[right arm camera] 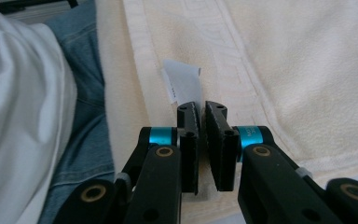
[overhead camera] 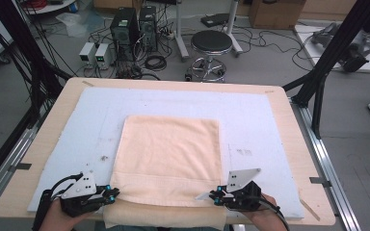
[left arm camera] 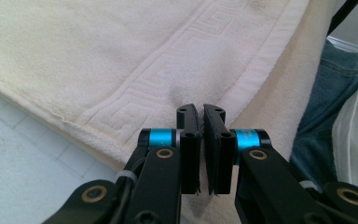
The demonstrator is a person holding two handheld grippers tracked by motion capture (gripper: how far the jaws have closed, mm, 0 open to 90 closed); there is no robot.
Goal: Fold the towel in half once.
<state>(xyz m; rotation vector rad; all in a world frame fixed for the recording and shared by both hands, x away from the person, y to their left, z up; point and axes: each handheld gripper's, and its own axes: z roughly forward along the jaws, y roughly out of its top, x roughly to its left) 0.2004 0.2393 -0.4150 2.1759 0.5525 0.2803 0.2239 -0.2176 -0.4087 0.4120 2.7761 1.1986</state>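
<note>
Our left claw (overhead camera: 112, 193) is clamped shut on the near left corner of the towel (overhead camera: 168, 154), and in the left gripper view we can see the terry cloth pinched up between the two black pads, right by the woven key-pattern border (left arm camera: 135, 98). Same deal on the other side: the right claw (overhead camera: 213, 195) is closed tight on the towel's near right corner, with the little white care tag (right arm camera: 182, 86) poking up just past the pads.

The towel itself is cream coloured and folded over, lying flat on the pale blue mat (overhead camera: 265, 125) that covers most of the bench (overhead camera: 289, 144). Its near edge sits at the near edge of the bench, and a lower layer droops over that edge towards us. In both gripper views we can spot blue jeans (right arm camera: 86, 116) and a white top (right arm camera: 23, 107) just beyond the hanging part.
</note>
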